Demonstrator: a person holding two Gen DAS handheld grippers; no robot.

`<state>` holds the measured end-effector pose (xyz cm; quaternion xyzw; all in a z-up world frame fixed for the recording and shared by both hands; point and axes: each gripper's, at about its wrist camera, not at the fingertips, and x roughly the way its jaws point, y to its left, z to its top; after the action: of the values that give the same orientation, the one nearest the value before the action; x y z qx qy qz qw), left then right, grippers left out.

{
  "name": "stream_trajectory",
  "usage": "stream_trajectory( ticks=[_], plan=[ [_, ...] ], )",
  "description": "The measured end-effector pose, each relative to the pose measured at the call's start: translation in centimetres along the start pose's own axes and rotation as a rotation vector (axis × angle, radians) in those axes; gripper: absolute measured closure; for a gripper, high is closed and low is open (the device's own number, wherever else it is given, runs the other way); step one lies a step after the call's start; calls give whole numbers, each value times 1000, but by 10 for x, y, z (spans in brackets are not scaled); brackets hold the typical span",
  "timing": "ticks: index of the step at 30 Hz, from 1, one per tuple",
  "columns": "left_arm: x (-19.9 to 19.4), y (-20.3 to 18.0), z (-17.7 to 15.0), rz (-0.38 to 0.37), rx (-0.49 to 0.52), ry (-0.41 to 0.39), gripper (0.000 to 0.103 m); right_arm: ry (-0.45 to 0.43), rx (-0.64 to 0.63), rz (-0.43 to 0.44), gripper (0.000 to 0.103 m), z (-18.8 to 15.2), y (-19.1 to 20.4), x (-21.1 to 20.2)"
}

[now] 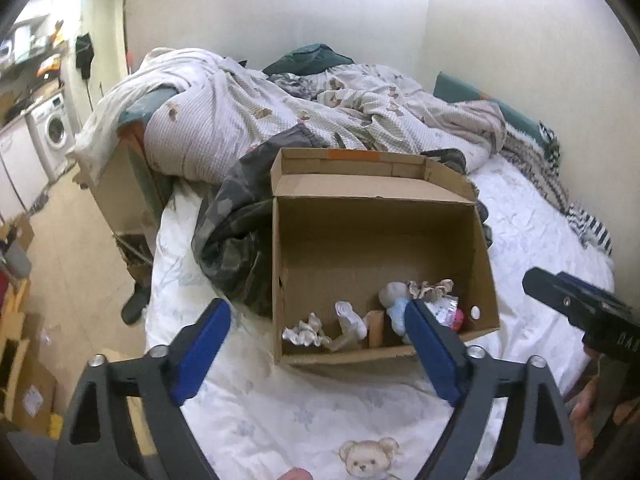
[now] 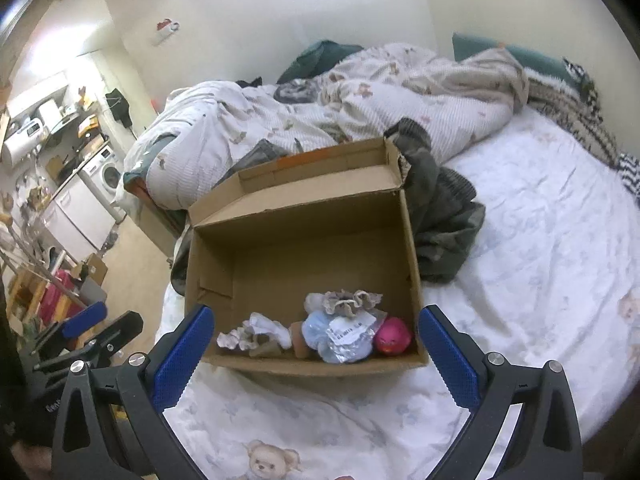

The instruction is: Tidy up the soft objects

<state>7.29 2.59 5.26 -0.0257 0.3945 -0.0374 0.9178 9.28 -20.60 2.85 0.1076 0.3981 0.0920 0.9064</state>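
Observation:
An open cardboard box (image 1: 320,216) (image 2: 408,248) stands on the bed with its lid folded back. Along its near wall lie several soft things: a crumpled white cloth (image 2: 260,330), a blue plush (image 2: 316,330) under a clear wrapper, a beige ruffled piece (image 2: 350,300) and a pink toy (image 2: 394,336). My left gripper (image 1: 316,354) hovers open above the box's near edge, nothing between its blue pads. My right gripper (image 2: 316,356) is open too and holds nothing. The right gripper (image 1: 580,300) shows at the right edge of the left wrist view.
A crumpled duvet (image 1: 248,112) and dark camouflage clothing (image 1: 232,224) lie behind and left of the box. The white bear-print sheet (image 2: 540,240) spreads to the right. Left of the bed are floor, cardboard boxes (image 1: 24,384) and a washing machine (image 1: 54,130).

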Motion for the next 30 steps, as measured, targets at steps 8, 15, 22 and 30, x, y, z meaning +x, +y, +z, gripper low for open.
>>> stream_trajectory(
  ticks=[8,15,22,30],
  plan=[
    [-17,-1,-22,22,18,-27,5,-51,-38,-35,0,-28,5,-18],
    [-21,-3,-36,39,23,-44,5,-62,-78,-87,0,-45,7,-9],
    [-17,1,-40,94,7,-77,5,-27,-59,-90,0,-50,5,9],
    [-8,-1,-42,90,17,-48,5,-19,-87,-111,0,-53,9,13]
  ],
)
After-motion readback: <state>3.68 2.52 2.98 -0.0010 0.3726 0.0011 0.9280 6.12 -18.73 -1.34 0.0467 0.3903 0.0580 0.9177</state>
